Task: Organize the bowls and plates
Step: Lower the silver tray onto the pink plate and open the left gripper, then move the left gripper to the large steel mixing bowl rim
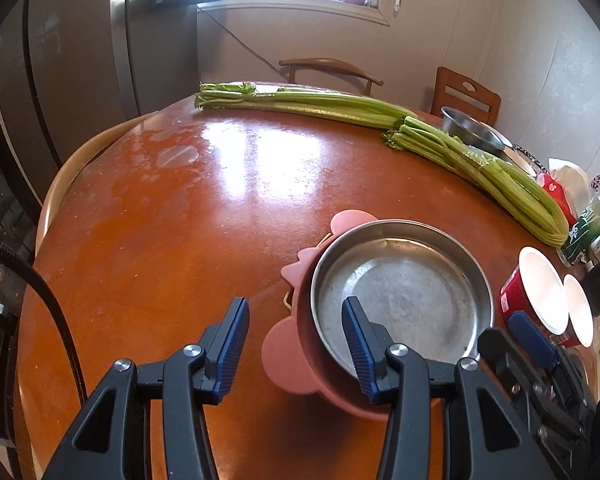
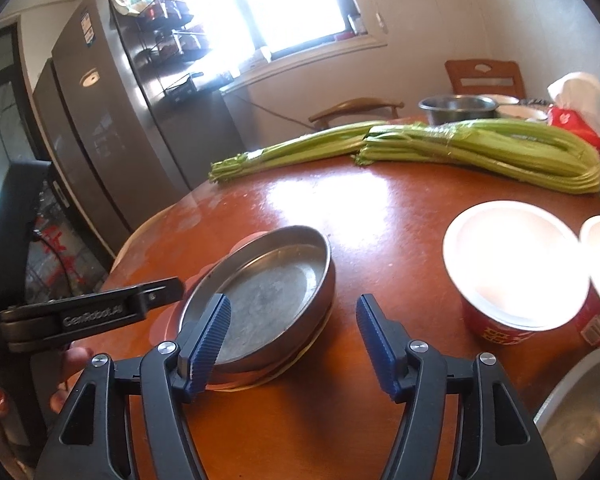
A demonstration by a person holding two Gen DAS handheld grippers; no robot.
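Note:
A round steel plate (image 1: 404,292) (image 2: 268,296) lies on top of a pink eared plate (image 1: 288,356) on the brown table (image 1: 180,240); a thin yellow rim (image 2: 300,356) shows between them. My left gripper (image 1: 296,344) hovers open over the stack's left edge, with nothing pressed between its pads. My right gripper (image 2: 294,344) is open too: its left finger (image 2: 208,340) stands in front of the steel plate's near rim, and the plate's right edge sits in the gap. Two red cup bowls with white insides (image 1: 540,288) (image 2: 516,264) stand to the right.
Two celery bunches (image 1: 340,104) (image 2: 480,144) lie across the far side of the table. A steel bowl (image 1: 470,130) (image 2: 456,108) stands behind them, near a red tissue pack (image 2: 572,120). Another steel vessel (image 2: 580,412) is at the near right. Chairs and a fridge (image 2: 112,120) stand beyond.

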